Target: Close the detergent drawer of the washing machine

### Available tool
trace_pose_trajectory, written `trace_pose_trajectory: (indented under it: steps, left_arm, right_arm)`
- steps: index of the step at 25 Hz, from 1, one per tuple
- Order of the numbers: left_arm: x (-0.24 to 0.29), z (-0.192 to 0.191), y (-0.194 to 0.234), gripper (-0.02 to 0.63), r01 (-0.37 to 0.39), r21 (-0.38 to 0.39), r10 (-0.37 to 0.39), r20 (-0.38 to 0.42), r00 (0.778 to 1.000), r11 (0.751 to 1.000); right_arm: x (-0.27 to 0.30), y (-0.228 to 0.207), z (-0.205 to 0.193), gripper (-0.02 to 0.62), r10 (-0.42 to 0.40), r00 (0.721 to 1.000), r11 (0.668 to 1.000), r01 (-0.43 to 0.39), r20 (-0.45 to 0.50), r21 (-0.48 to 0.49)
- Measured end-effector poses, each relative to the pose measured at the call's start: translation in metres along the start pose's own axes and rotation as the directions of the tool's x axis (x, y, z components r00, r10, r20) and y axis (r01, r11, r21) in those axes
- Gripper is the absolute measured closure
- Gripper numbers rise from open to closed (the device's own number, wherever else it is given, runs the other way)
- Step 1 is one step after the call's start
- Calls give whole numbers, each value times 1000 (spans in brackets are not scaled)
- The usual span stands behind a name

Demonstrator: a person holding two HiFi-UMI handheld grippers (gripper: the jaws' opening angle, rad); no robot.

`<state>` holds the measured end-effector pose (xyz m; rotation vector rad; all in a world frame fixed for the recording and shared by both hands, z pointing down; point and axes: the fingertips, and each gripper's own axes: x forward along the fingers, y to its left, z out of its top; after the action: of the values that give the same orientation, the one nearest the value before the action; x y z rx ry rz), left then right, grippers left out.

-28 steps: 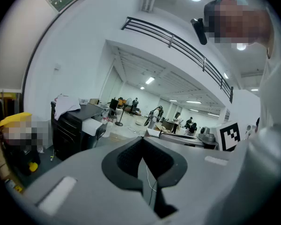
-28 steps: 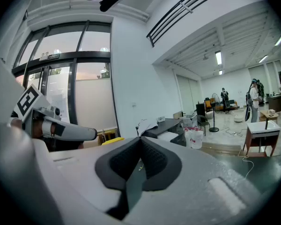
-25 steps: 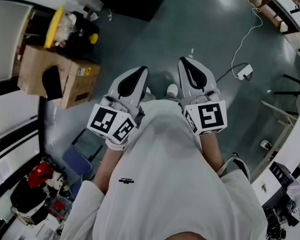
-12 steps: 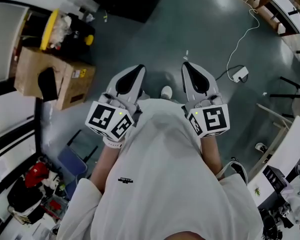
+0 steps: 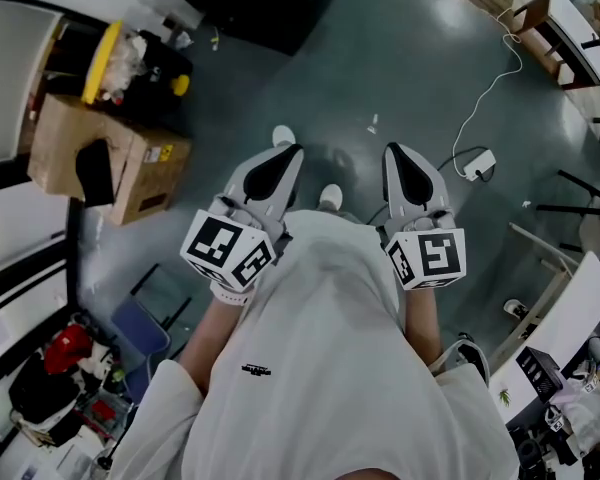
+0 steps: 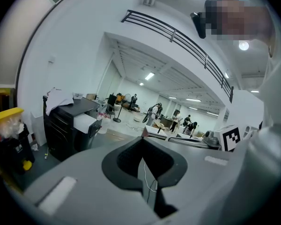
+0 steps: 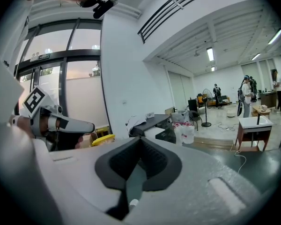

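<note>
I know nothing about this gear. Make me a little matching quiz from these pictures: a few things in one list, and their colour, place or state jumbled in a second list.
Things:
1. box
2. cable
3. lid
4. left gripper

Descriptions:
A. yellow
B. jaws together, nothing held
C. brown, on the floor at the left of the head view
D. white, trailing over the floor at the right of the head view

Pairs: 1-C, 2-D, 3-A, 4-B
</note>
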<state>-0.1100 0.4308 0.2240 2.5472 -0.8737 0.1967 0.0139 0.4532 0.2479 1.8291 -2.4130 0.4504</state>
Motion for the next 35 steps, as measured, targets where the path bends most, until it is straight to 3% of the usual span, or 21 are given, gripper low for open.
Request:
trace_pose_trajectory:
  steps: [13,24,35]
  left_arm:
    - [35,21,47,591,25,-23,-26,-15,1000,999]
    - [66,63,125,591,45,-35,-47,-60,997,998]
    - [96,104,198,591,99,27,-97,-71,993,995]
  right_arm:
    - [69,1,8,594,14,999,1000,-14,-33,6]
    - [162,-3,31,594,-19,998,1000,20,-60,17]
    - [259,6,58,594,-33,999,998,35,-35,56]
